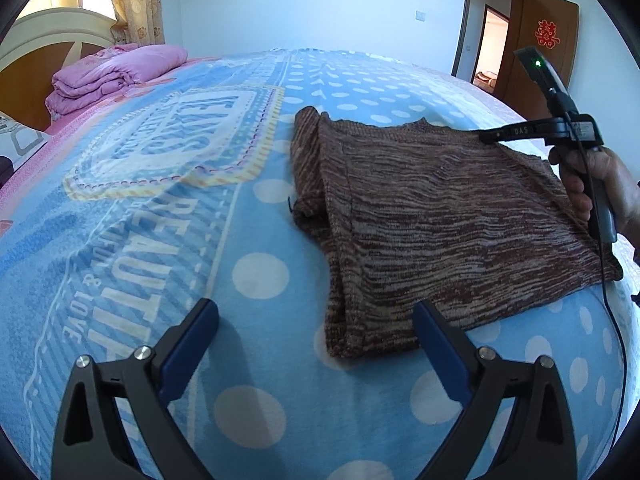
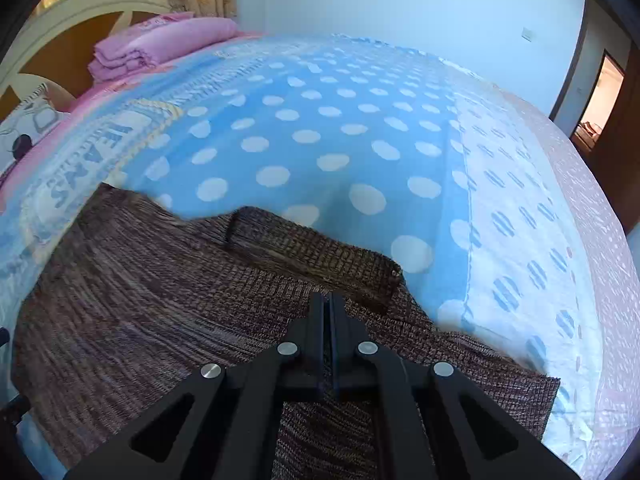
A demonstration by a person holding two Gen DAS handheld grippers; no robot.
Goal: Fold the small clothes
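In the left wrist view, the brown knit garment (image 1: 432, 220) lies on the blue dotted bedspread (image 1: 256, 360) with its left portion already doubled over in layers, so at least 1 fold looks done; it is still broad, and I judge more folding remains. The left gripper (image 1: 316, 344) is spread wide and holds nothing. Its right finger sits at the garment's near corner, the left finger over bare bedspread. At the far right, a hand holds the right gripper (image 1: 490, 136) at the garment's far edge.

In the right wrist view, the right gripper (image 2: 329, 320) has its 2 fingers pressed nearly together over the garment (image 2: 160, 320), near the far edge. Cloth appears pinched between them, though the contact itself is hidden. A folded pink quilt (image 2: 160, 48) rests by the headboard.
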